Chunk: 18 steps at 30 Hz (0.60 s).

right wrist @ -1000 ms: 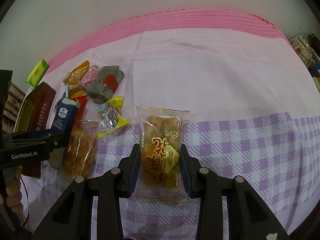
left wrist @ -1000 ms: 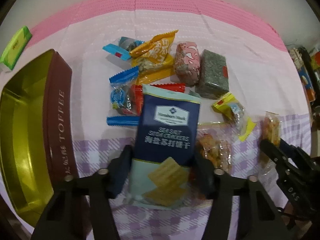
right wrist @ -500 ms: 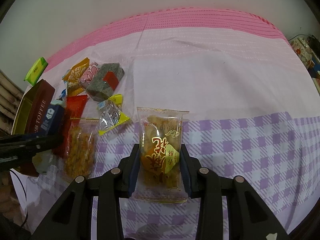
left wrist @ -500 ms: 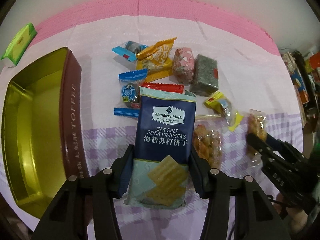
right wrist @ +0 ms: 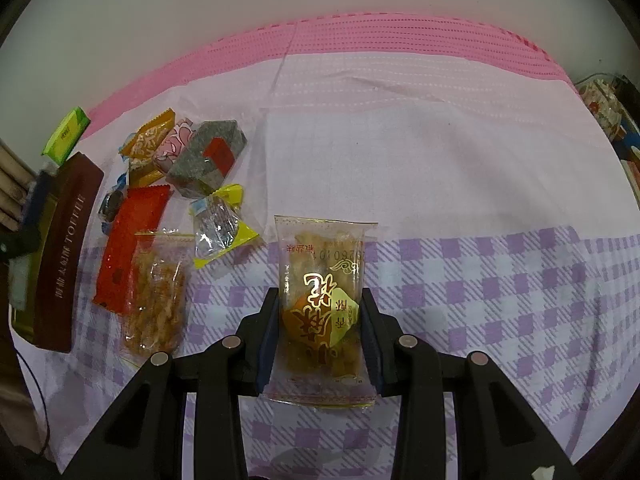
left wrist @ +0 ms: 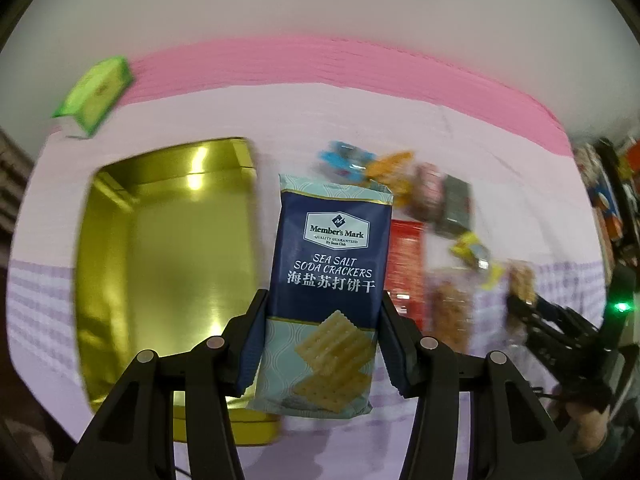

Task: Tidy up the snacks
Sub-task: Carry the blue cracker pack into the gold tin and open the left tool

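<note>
Pink-and-lilac checked cloth (right wrist: 460, 184) covers the tabletop beneath a pale wall. At centre of the left wrist view, the left tongs (left wrist: 322, 344) pinch a navy foil pack of sea salt soda crackers (left wrist: 330, 280) by its lower sides, their jaws having just closed a little further on it; the pack is lifted off the cloth, upright, just beside an open gold-lined brown toffee tin (left wrist: 168, 264). The right tongs (right wrist: 318, 340) are clamped narrowly on a clear sachet of golden fried snack (right wrist: 320, 308) over the checked part of the cloth. Between tin and sachet lies a loose cluster: a flat red packet (right wrist: 132, 240), a clear bag of fried twists (right wrist: 156, 300), a yellow-edged clear sweet wrapper (right wrist: 218, 228), a grey block with a red label (right wrist: 208, 156) and an orange wrapper (right wrist: 148, 140). A small green carton (right wrist: 66, 134) sits apart near the cloth's pink edge.
</note>
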Each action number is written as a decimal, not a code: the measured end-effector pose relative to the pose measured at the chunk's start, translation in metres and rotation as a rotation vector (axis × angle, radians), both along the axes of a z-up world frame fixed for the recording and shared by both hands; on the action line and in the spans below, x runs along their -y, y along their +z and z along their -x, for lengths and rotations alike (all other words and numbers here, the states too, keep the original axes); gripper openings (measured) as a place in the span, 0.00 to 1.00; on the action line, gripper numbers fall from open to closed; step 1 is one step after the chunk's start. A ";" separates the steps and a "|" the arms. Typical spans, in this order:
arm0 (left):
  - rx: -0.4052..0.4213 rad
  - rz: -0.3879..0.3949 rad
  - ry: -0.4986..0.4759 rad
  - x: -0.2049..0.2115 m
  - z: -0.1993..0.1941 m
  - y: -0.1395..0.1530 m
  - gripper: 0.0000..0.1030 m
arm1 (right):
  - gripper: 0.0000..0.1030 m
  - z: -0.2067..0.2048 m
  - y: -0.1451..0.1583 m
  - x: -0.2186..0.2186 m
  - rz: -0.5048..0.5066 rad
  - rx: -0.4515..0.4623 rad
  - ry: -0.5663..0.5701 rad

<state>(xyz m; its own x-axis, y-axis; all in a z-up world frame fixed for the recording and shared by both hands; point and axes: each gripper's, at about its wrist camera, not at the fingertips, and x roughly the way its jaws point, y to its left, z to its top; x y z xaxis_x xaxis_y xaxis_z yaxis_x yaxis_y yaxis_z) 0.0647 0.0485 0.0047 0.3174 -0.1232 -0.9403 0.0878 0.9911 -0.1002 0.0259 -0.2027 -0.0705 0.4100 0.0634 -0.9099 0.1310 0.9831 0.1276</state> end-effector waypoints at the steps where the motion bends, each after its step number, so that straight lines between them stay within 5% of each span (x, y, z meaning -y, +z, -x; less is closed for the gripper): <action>1: 0.001 -0.017 0.016 -0.010 0.000 0.000 0.50 | 0.34 0.000 0.000 -0.001 0.004 -0.003 0.000; 13: -0.068 -0.130 0.184 -0.113 0.013 -0.034 0.50 | 0.34 -0.005 -0.003 -0.007 0.061 -0.034 -0.001; 18: -0.085 -0.174 0.178 -0.127 0.023 -0.047 0.51 | 0.34 -0.007 -0.004 -0.012 0.087 -0.049 -0.002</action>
